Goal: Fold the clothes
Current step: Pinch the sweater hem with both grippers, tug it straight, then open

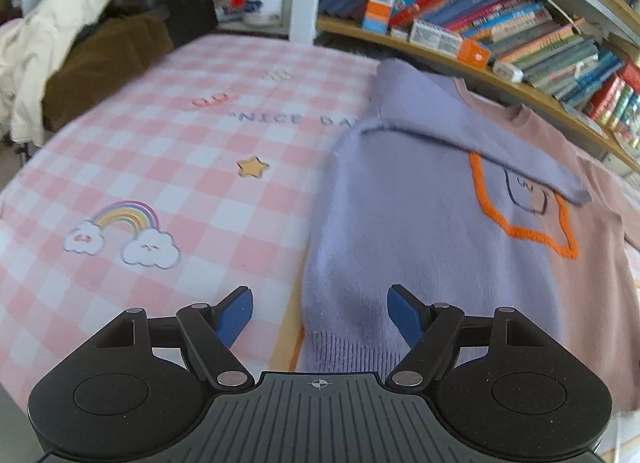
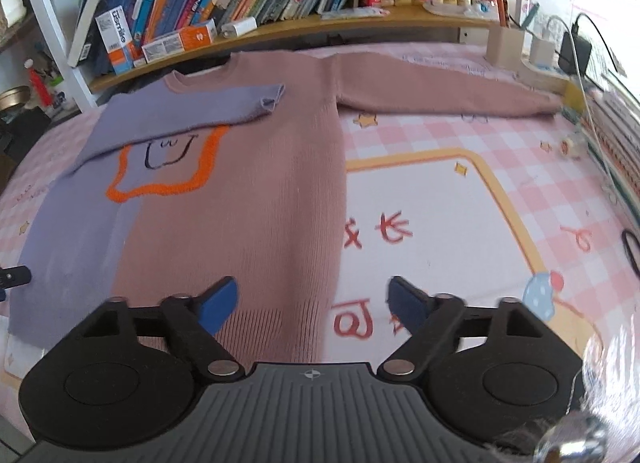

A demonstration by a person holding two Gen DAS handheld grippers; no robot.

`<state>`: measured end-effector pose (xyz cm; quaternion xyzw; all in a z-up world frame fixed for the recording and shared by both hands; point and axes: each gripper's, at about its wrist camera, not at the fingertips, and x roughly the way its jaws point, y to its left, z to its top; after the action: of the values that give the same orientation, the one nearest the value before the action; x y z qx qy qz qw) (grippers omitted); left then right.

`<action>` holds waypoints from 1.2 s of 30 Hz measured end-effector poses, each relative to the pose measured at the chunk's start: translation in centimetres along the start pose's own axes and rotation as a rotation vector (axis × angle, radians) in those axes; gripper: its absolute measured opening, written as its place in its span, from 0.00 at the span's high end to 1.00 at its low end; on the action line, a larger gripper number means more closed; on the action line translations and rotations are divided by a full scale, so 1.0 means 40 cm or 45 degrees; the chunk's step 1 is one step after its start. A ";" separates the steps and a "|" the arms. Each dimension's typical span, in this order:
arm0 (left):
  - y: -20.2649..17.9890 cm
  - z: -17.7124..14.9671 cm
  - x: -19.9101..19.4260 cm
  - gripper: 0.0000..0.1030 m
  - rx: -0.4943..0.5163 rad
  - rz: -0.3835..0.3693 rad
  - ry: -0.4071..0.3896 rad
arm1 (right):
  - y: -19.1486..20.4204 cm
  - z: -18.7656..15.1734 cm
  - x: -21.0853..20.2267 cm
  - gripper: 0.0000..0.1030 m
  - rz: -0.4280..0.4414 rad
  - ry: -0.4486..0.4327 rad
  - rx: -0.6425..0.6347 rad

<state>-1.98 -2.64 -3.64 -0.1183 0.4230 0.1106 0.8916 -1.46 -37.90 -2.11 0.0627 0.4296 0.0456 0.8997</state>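
A two-tone knit sweater (image 2: 248,199), lilac on one half and dusty pink on the other, lies flat on the checked bed cover, with an orange star outline (image 2: 160,167) on the chest. Its lilac sleeve (image 2: 192,115) is folded across the chest. The pink sleeve (image 2: 440,91) lies stretched out to the right. In the left wrist view the lilac half (image 1: 400,231) fills the right side. My left gripper (image 1: 320,311) is open and empty above the lilac hem. My right gripper (image 2: 312,303) is open and empty above the pink hem's right corner.
A pink checked cover (image 1: 180,151) with rainbow and star prints spreads left. A bookshelf (image 2: 280,23) full of books runs along the far edge. Piled coats (image 1: 60,47) lie at the far left. Boxes and a charger with cable (image 2: 572,51) stand at the far right.
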 end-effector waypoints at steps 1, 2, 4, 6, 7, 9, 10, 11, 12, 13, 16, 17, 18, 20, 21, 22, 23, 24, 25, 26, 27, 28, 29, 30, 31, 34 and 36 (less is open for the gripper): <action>0.001 0.000 0.002 0.27 0.002 -0.009 0.001 | 0.000 -0.004 0.002 0.42 -0.004 0.016 0.008; 0.001 0.000 0.001 0.27 0.000 -0.018 -0.002 | -0.002 -0.007 0.005 0.51 -0.009 0.031 0.017; 0.004 0.001 0.001 0.28 -0.007 -0.041 -0.004 | -0.006 -0.013 0.007 0.59 -0.018 0.054 0.038; 0.006 0.002 -0.001 0.33 -0.013 -0.066 -0.006 | -0.007 -0.017 0.007 0.64 -0.026 0.056 0.048; 0.005 0.002 -0.003 0.44 -0.014 -0.077 -0.009 | -0.008 -0.019 0.007 0.66 -0.029 0.057 0.052; 0.004 0.003 -0.003 0.74 -0.011 -0.090 -0.011 | -0.006 -0.022 0.006 0.74 -0.018 0.055 0.048; 0.004 0.002 -0.002 0.83 -0.010 -0.094 -0.011 | -0.002 -0.022 0.006 0.82 -0.003 0.058 0.043; 0.007 0.002 -0.002 0.86 -0.010 -0.095 -0.014 | 0.002 -0.022 0.007 0.87 0.011 0.061 0.036; 0.012 0.002 -0.003 0.91 -0.011 -0.098 -0.021 | 0.008 -0.022 0.007 0.88 0.019 0.061 0.024; 0.018 0.003 -0.005 0.98 -0.012 -0.104 -0.028 | 0.015 -0.021 0.008 0.90 0.028 0.060 0.011; 0.033 0.004 -0.013 0.98 -0.016 -0.116 -0.049 | 0.031 -0.017 0.011 0.91 0.057 0.064 -0.011; 0.039 0.006 -0.016 0.98 -0.020 -0.113 -0.056 | 0.037 -0.016 0.014 0.91 0.066 0.066 -0.018; 0.045 0.009 -0.019 0.98 -0.025 -0.109 -0.065 | 0.044 -0.014 0.016 0.91 0.073 0.068 -0.030; 0.057 0.016 -0.025 0.98 -0.032 -0.092 -0.082 | 0.059 -0.011 0.020 0.91 0.090 0.070 -0.056; 0.063 0.020 -0.028 0.98 -0.035 -0.081 -0.090 | 0.068 -0.010 0.022 0.91 0.098 0.069 -0.074; 0.070 0.023 -0.030 0.98 -0.039 -0.069 -0.096 | 0.075 -0.010 0.025 0.91 0.103 0.065 -0.091; 0.078 0.025 -0.031 0.98 -0.045 -0.059 -0.098 | 0.083 -0.009 0.027 0.91 0.108 0.062 -0.108; 0.085 0.027 -0.032 0.98 -0.053 -0.048 -0.098 | 0.089 -0.008 0.030 0.91 0.112 0.059 -0.123; 0.091 0.028 -0.032 0.98 -0.060 -0.041 -0.097 | 0.096 -0.007 0.032 0.91 0.117 0.057 -0.137; 0.094 0.028 -0.031 0.98 -0.064 -0.038 -0.093 | 0.100 -0.006 0.034 0.91 0.122 0.058 -0.145; 0.098 0.028 -0.030 0.98 -0.067 -0.037 -0.088 | 0.103 -0.005 0.035 0.91 0.127 0.059 -0.150; 0.101 0.028 -0.028 0.98 -0.070 -0.036 -0.084 | 0.106 -0.004 0.036 0.91 0.131 0.060 -0.154; 0.104 0.028 -0.027 0.98 -0.073 -0.035 -0.079 | 0.109 -0.004 0.036 0.91 0.132 0.061 -0.157; 0.107 0.028 -0.025 0.98 -0.076 -0.034 -0.075 | 0.110 -0.004 0.035 0.91 0.131 0.061 -0.158; 0.109 0.028 -0.023 0.98 -0.074 -0.035 -0.069 | 0.111 -0.004 0.035 0.91 0.130 0.061 -0.159; 0.112 0.030 -0.017 0.97 -0.068 -0.041 -0.055 | 0.115 -0.006 0.032 0.91 0.125 0.062 -0.159; 0.112 0.030 -0.016 0.97 -0.059 -0.042 -0.052 | 0.117 -0.007 0.029 0.91 0.118 0.061 -0.155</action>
<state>-2.84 1.91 -2.95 -0.1438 0.4000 0.1079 0.8987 -1.09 -33.10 -2.48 0.0267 0.4440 0.1146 0.8883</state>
